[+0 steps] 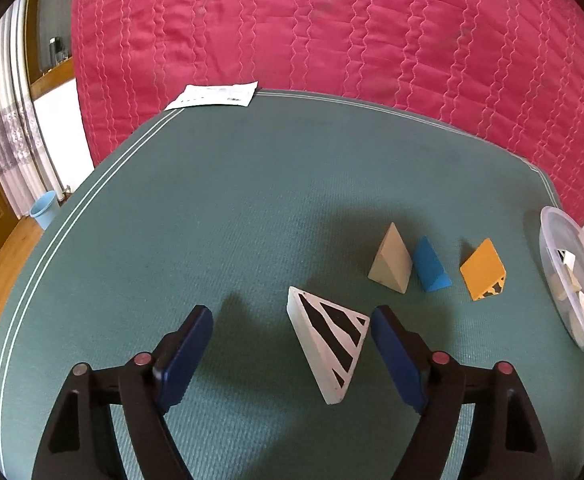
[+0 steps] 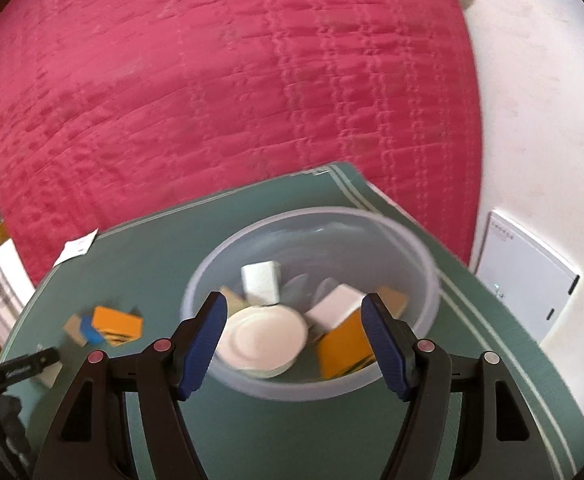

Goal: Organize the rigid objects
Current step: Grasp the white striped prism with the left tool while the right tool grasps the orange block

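A white triangular block with black stripes [image 1: 327,340] lies on the green mat [image 1: 212,220] between the fingers of my left gripper [image 1: 292,312], closer to the right pad; neither pad touches it. Beyond it stand a beige prism [image 1: 391,260], a blue prism [image 1: 431,266] and an orange block [image 1: 483,270]. My right gripper [image 2: 295,300] hangs open over the clear plastic bowl [image 2: 315,214], nothing between its pads. The bowl holds a white disc [image 2: 266,334], white blocks [image 2: 260,280] and an orange block [image 2: 343,348].
The mat lies on a red quilted bedspread [image 1: 331,32]. A printed paper [image 1: 216,96] sits at the mat's far corner. A blue bin [image 1: 46,208] stands on the wooden floor at left. A white flat box [image 2: 527,276] lies right of the mat.
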`<state>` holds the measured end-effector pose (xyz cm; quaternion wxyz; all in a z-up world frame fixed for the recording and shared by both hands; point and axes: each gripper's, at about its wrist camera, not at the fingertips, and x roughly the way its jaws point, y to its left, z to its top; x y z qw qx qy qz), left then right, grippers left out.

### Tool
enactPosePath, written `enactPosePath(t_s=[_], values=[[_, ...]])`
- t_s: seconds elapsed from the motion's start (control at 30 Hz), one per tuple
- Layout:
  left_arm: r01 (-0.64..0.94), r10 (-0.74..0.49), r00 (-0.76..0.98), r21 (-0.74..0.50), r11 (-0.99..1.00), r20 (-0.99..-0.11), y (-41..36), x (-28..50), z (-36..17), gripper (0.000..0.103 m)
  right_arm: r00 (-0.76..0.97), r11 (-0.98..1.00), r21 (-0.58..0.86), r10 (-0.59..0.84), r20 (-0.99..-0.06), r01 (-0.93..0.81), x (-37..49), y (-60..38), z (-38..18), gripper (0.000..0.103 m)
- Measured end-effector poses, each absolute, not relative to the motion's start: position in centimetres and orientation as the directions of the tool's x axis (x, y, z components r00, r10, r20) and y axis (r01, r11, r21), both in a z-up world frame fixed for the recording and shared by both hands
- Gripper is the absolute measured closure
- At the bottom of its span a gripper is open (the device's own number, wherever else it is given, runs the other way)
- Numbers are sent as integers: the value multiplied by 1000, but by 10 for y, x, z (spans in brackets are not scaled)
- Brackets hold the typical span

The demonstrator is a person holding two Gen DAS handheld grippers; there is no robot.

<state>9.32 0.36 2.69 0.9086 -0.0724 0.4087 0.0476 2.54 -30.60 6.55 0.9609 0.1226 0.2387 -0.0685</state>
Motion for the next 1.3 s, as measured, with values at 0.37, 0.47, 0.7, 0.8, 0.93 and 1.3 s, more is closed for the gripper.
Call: enactPosePath(t_s=[0.37, 0.47, 0.7, 0.8, 0.93, 1.3], values=[[-128, -11, 652, -125, 984, -758, 5, 96, 23, 38, 861, 975, 221, 89, -501, 27, 34, -259, 70, 32], [-112, -22, 655, -126, 986, -756, 3, 95, 23, 47, 849, 976, 216, 144, -508, -36, 38, -243, 71, 32], [-99, -23, 667, -119, 988, -745, 2, 93, 24, 60, 809, 978, 134, 210, -549, -162, 54, -197, 65, 32], [-97, -12, 676, -106, 990, -736, 0, 92, 25, 60, 788, 974, 98, 222, -575, -203, 59, -181, 57, 32], [-103, 2, 689, -95, 990, -724, -1, 90, 27, 60, 744, 958, 85, 267, -612, -274, 71, -165, 48, 32], [-108, -7, 692, -114, 988, -722, 3, 89, 27, 60, 655, 952, 11, 219, -723, -306, 121, -145, 27, 32]])
